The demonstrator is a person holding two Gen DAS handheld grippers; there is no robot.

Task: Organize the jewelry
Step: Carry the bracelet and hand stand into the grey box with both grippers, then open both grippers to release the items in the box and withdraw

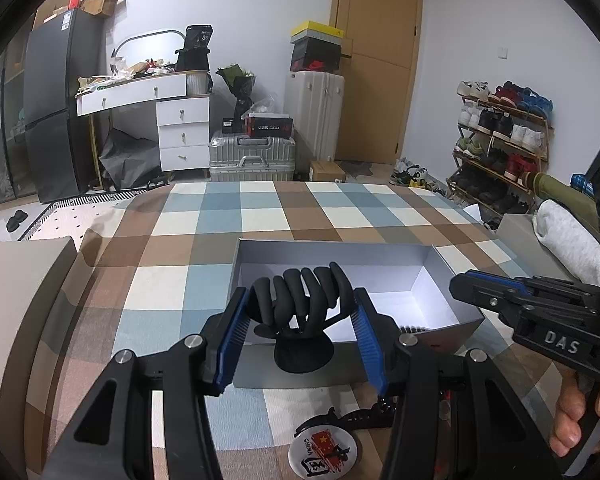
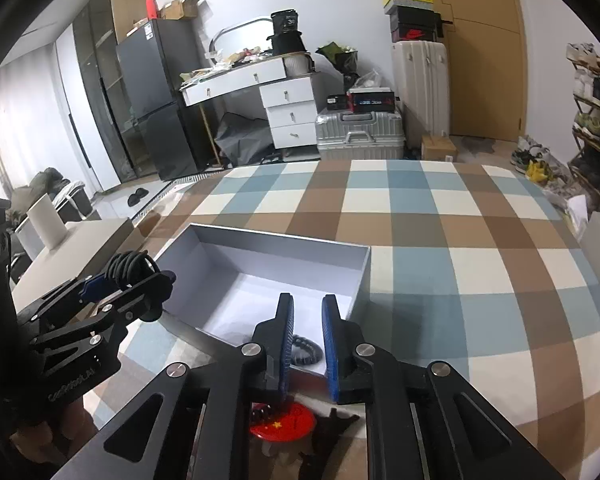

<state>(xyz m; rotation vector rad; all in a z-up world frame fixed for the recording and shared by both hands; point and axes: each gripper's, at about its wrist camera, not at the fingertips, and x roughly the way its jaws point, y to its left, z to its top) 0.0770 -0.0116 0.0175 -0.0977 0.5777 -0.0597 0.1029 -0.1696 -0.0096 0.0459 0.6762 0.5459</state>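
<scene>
The left gripper (image 1: 298,320) squeezes the black hand stand (image 1: 300,312) over the grey box (image 2: 284,248) (hold steady). The right gripper (image 2: 307,344) is slightly open and empty above the bracelet (image 2: 306,354) inside; lift away slowly.

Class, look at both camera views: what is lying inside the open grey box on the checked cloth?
Inside the grey box, a dark braided bracelet lies at the near edge, between the right gripper's parted fingers. The floor elsewhere looks bare; the near-left corner is hidden behind the left gripper.

Two hand-held grippers, left hand-held gripper (image 1: 300,332) and right hand-held gripper (image 2: 308,340), one open grey box (image 1: 340,250), one black hand-shaped jewelry stand (image 1: 300,300), one dark beaded bracelet (image 2: 306,350) in the box, one round flag badge (image 1: 324,454), one black dragon-shaped ornament (image 1: 352,416), one checked surface (image 1: 220,220)
</scene>
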